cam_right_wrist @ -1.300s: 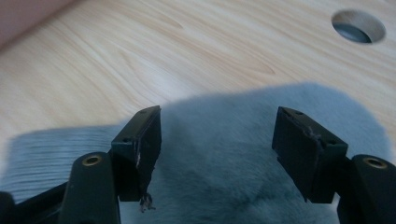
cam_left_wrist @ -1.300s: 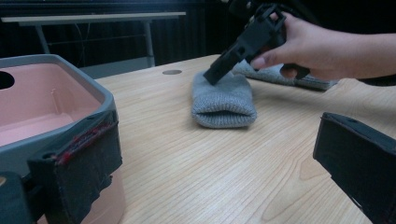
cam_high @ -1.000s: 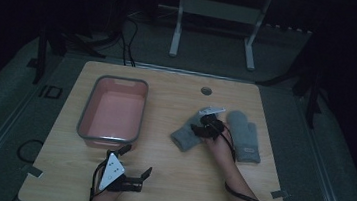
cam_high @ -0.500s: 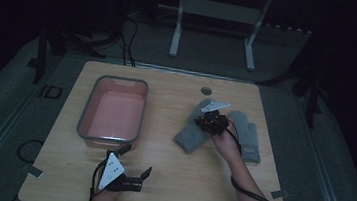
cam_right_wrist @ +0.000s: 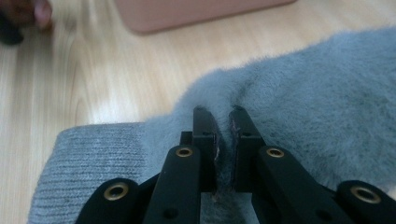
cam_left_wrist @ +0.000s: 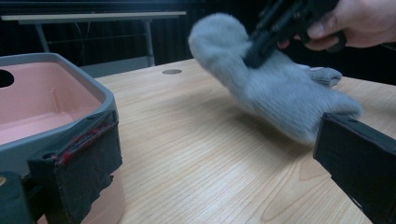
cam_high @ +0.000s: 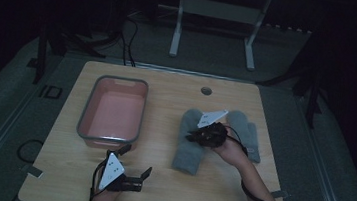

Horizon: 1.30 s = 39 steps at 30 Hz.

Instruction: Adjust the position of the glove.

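High view: a person's right hand-held gripper [cam_high: 197,135] has pinched the left of two grey mittens [cam_high: 191,141] on the table [cam_high: 157,189]; the second mitten [cam_high: 246,133] lies flat just beside it.
Grip: right gripper view shows the jaws just closed, nearly together, on a thin fold of fleece [cam_right_wrist: 223,140] near the ribbed cuff [cam_right_wrist: 88,172].
Lift: left gripper view shows the mitten's [cam_left_wrist: 275,88] rounded end raised, its other end dragging on the wood.
Idle tool: left hand-held gripper [cam_high: 134,166], jaws apart and empty, rests near the table's front edge beside the pink bin [cam_high: 113,109].
Risk, slip: such a shallow pinch of soft pile could pull free as more weight comes off the table.
Risk, snag: the trailing end may catch the neighbouring mitten or the bin's rim [cam_left_wrist: 100,91] if carried low.
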Available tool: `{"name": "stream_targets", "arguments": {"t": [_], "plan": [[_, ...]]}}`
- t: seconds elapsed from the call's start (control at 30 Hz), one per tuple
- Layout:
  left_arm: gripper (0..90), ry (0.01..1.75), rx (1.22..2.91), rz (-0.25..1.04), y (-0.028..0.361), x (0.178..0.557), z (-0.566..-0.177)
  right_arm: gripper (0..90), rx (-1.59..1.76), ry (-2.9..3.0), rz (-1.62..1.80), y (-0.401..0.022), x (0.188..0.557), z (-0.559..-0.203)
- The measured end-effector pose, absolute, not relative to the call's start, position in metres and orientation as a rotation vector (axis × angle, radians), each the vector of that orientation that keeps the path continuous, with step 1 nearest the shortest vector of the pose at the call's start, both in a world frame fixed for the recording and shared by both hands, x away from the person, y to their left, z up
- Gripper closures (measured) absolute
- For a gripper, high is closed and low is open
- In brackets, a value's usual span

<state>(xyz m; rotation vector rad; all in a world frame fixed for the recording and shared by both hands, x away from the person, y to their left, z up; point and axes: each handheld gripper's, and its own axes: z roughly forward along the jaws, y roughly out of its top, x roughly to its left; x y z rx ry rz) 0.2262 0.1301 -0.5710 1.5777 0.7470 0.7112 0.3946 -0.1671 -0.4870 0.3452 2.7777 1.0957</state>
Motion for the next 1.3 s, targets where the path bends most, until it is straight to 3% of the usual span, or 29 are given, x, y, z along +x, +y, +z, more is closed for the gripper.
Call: {"name": "stream_targets", "arguments": {"t": [0.17, 0.23, 0.3, 0.6, 0.67, 0.7, 0.73, 0.8, 1.0, 1.3], "plan": [[1.3, 0.746, 1.579, 0.711, 0.130, 0.226, -0.571, 82.2, 0.306, 2.874, 1.017, -0.168, 0.398, -0.509], [1.2, 0.746, 1.578, 0.711, 0.130, 0.226, -0.571, 75.2, 0.309, 2.894, 0.950, -0.168, 0.401, -0.518], [1.3, 0.745, 1.578, 0.711, 0.130, 0.226, -0.571, 60.5, 0.342, 2.893, 0.940, -0.171, 0.404, -0.525], [1.3, 0.747, 1.578, 0.708, 0.130, 0.226, -0.571, 53.6, 0.544, 2.861, 0.993, -0.187, 0.401, -0.515], [1.3, 0.748, 1.580, 0.709, 0.130, 0.226, -0.571, 60.7, 0.614, 2.839, 0.989, -0.189, 0.395, -0.513], [1.3, 0.748, 1.579, 0.708, 0.130, 0.226, -0.571, 75.1, 0.629, 2.820, 0.980, -0.190, 0.387, -0.514], [1.2, 0.749, 1.579, 0.709, 0.130, 0.226, -0.571, 75.1, 0.629, 2.820, 0.980, -0.190, 0.387, -0.514], [1.3, 0.748, 1.580, 0.710, 0.129, 0.226, -0.571, 86.5, 0.664, 2.764, 0.929, -0.190, 0.376, -0.518], [1.2, 0.749, 1.585, 0.714, 0.129, 0.226, -0.571, 87.2, 0.722, 2.711, 0.845, -0.191, 0.371, -0.530], [1.3, 0.753, 1.584, 0.711, 0.129, 0.226, -0.571, 87.2, 0.607, 2.744, 0.909, -0.192, 0.397, -0.537]]}}
